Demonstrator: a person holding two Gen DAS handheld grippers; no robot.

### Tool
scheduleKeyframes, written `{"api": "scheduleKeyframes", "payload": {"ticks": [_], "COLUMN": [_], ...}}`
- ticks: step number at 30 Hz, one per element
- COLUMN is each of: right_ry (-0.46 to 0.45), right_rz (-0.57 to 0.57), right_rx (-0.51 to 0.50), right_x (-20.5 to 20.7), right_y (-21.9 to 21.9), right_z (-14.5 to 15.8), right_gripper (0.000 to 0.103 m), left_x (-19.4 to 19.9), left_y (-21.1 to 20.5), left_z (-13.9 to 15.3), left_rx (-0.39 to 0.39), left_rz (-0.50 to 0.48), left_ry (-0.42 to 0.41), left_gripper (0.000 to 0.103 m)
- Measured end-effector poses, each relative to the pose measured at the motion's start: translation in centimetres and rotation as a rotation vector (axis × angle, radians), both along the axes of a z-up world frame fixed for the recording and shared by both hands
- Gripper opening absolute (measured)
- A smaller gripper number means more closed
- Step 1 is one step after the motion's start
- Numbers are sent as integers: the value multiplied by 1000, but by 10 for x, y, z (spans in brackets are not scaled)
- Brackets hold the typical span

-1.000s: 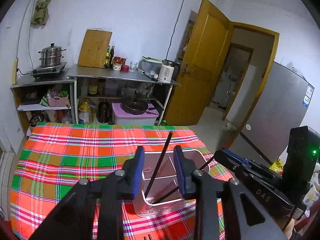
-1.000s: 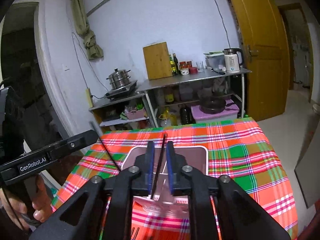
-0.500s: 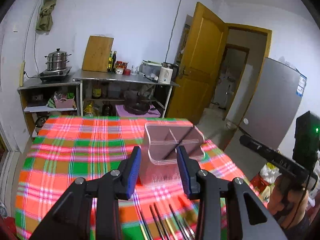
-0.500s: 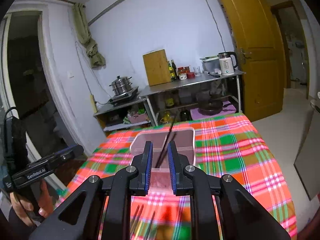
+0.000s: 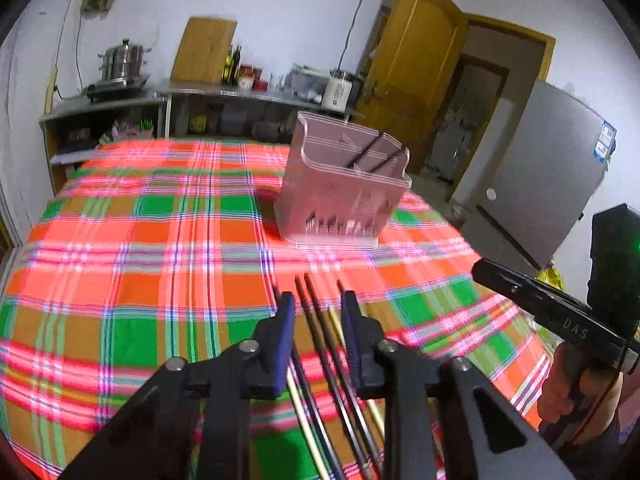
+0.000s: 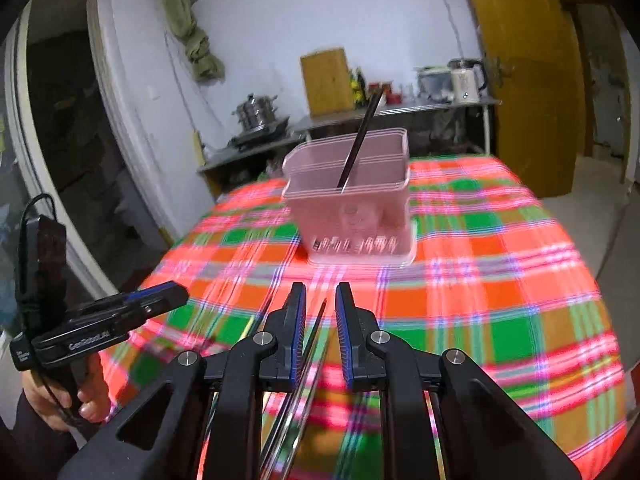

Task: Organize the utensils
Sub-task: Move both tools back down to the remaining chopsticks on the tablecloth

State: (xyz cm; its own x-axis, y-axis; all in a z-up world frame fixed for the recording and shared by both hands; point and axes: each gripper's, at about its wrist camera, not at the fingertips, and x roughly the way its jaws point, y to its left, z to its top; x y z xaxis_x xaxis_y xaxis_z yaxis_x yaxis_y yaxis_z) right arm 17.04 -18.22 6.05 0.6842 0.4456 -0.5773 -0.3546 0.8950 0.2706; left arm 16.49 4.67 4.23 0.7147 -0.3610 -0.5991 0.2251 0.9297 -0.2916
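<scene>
A pink plastic utensil holder (image 5: 344, 192) stands on the plaid tablecloth with two black chopsticks (image 5: 366, 152) leaning in it; it also shows in the right wrist view (image 6: 352, 200). Several chopsticks (image 5: 316, 344), black and pale, lie on the cloth near the front edge. My left gripper (image 5: 318, 312) is open and empty, low over these chopsticks. My right gripper (image 6: 320, 308) is open and empty above loose chopsticks (image 6: 308, 356), well short of the holder.
The plaid cloth (image 5: 160, 240) covers the whole table. Behind it stand metal shelves with a steamer pot (image 5: 122, 64), a cutting board (image 5: 204, 50) and a kettle (image 5: 338, 90). A yellow door (image 5: 404, 64) and grey fridge (image 5: 548, 168) are at right.
Both grippers have pulled back from the holder and dropped toward the table's front edge. The chopsticks stayed in the holder. The loose chopsticks on the cloth have come into view.
</scene>
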Motion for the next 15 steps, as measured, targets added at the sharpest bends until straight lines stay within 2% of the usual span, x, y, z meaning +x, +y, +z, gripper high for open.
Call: {"api": "scheduleKeyframes", "payload": {"ticks": [2,9,15], "right_ry": [23,95,145], "right_rz": [16,51,57], "right_rx": [-5,-25,-50], "right_x": [-1,6,14], "right_y": [5,17,19], "right_z": [-11,-39,-54], "right_gripper": [15,11,11], "left_x": [0,15,32], "left_y": [-1,-5,-4], "left_z": [-12,-37,-50], "left_rx": [4,-15,40], "left_rz": [-4,-8,50], "left_ry": [27,115,171], "left_gripper": [18,18,18]}}
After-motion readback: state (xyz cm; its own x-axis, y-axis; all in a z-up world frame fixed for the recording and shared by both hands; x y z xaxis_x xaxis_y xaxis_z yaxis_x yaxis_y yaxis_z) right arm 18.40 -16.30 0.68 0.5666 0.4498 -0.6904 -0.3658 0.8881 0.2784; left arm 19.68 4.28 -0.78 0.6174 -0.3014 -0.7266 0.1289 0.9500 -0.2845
